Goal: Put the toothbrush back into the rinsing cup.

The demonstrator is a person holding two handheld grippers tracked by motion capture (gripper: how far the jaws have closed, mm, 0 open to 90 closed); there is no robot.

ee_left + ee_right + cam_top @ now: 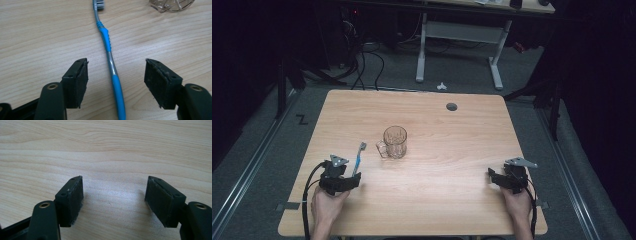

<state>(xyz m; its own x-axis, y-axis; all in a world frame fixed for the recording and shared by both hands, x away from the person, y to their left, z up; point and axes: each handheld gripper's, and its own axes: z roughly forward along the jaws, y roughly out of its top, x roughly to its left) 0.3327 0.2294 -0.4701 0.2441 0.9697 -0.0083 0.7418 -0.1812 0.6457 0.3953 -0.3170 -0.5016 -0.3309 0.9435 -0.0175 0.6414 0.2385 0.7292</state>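
Note:
A blue and grey toothbrush (359, 159) lies flat on the wooden table (452, 165), bristle end pointing away from the person. In the left gripper view the toothbrush handle (110, 50) runs up the gap between the black jaws of my left gripper (116, 62), and neither pad touches it. From above, my left gripper (352, 179) sits at the handle's near end, held in a hand. A clear glass mug (394, 141) stands upright just right of the brush head, and its base (171, 5) shows at the top edge. My right gripper (493, 176) rests open near the table's right front, with bare wood between its jaws (115, 180).
A round cable hole (452, 106) sits near the table's far edge. Beyond the table stand a white desk frame (459, 50) and loose cables (362, 60) on grey carpet. A cable trails from each gripper off the front edge.

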